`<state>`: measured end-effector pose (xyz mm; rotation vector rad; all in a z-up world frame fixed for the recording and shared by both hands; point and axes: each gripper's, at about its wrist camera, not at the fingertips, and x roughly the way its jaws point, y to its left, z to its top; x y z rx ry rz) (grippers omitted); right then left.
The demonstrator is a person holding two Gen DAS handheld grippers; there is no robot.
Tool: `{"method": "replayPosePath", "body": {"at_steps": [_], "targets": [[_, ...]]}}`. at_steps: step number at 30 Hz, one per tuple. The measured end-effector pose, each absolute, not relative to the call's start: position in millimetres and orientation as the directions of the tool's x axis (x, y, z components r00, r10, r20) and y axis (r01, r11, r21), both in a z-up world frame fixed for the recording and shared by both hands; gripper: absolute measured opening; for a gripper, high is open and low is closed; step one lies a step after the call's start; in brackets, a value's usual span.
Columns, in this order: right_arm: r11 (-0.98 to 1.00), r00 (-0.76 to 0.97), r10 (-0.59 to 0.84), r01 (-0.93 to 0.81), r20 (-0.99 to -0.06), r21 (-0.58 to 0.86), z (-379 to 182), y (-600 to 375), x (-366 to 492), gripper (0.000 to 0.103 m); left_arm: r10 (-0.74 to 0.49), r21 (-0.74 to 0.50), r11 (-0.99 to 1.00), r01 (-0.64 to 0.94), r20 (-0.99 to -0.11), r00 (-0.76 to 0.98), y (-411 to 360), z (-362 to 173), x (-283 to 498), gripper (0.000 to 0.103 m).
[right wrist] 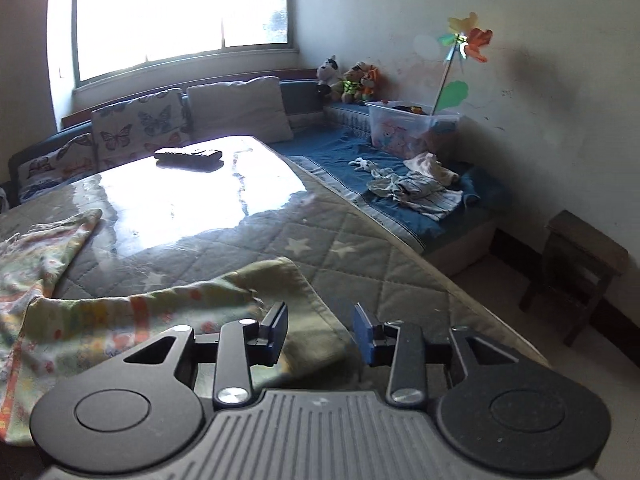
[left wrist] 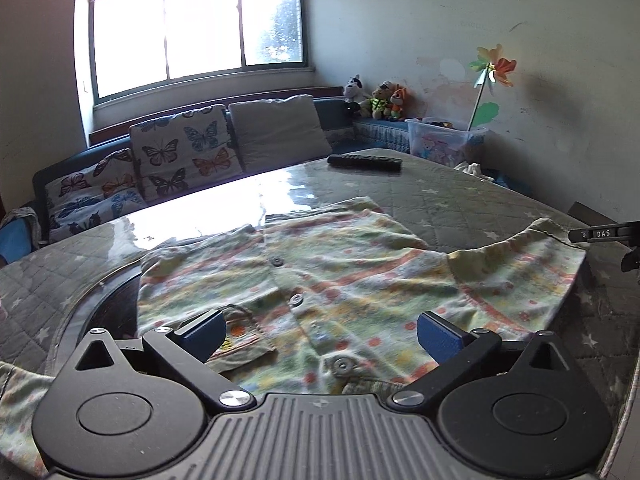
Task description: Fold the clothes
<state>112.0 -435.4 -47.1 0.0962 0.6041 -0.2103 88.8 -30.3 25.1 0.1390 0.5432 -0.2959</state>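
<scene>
The near hem of the shirt [left wrist: 320, 280] is hidden behind the body of the left hand-held gripper [left wrist: 320, 338], and its left side runs out past the lower left edge of the left wrist view. In the right wrist view the shirt is cut off at the left edge, and its sleeve end passes under the right hand-held gripper [right wrist: 320, 330], so whether the pads [right wrist: 280, 328] touch cloth cannot be told. Glare washes out the far part of the table [right wrist: 180, 200]. The contents of the plastic box [right wrist: 408, 130] are too small to tell.
</scene>
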Motion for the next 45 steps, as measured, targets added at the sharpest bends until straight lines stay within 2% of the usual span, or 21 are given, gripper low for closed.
{"method": "replayPosePath", "body": {"at_steps": [12,13,16,19,27,32,45], "targets": [[0.962,0.8,-0.178,0.264,-0.573,0.069,-55.1,-432.7,98.3,0.036,-0.263,0.07,0.933,0.353,-0.537,0.801,-55.1,24.1,95.4,0.103],[0.963,0.799,-0.182,0.263,-0.573,0.061,-54.8,-430.8,98.3,0.034,-0.264,0.072,0.932,0.357,-0.541,0.799,-57.3,23.3,95.9,0.103],[0.965,0.806,-0.152,0.246,-0.573,0.09,-53.4,-430.9,99.3,0.016,-0.269,0.076,0.926,0.369,-0.553,0.789,-64.6,20.8,97.0,0.103],[0.963,0.813,-0.123,0.236,-0.569,0.129,-49.0,-433.6,97.7,0.009,-0.272,0.085,0.92,0.383,-0.565,0.779,-73.2,17.4,98.5,0.103],[0.953,0.868,-0.061,0.197,-0.492,0.231,-12.6,-444.4,81.6,0.007,-0.275,0.116,0.897,0.427,-0.611,0.742,-98.8,1.4,105.4,0.103],[0.955,0.899,-0.042,0.165,-0.436,0.247,10.9,-443.9,74.6,0.007,-0.276,0.143,0.879,0.455,-0.627,0.729,-111.1,-8.9,104.0,0.103],[0.959,0.895,-0.048,0.166,-0.444,0.23,16.7,-441.7,80.4,0.007,-0.273,0.179,0.864,0.472,-0.621,0.735,-122.3,-15.2,99.1,0.103]]}}
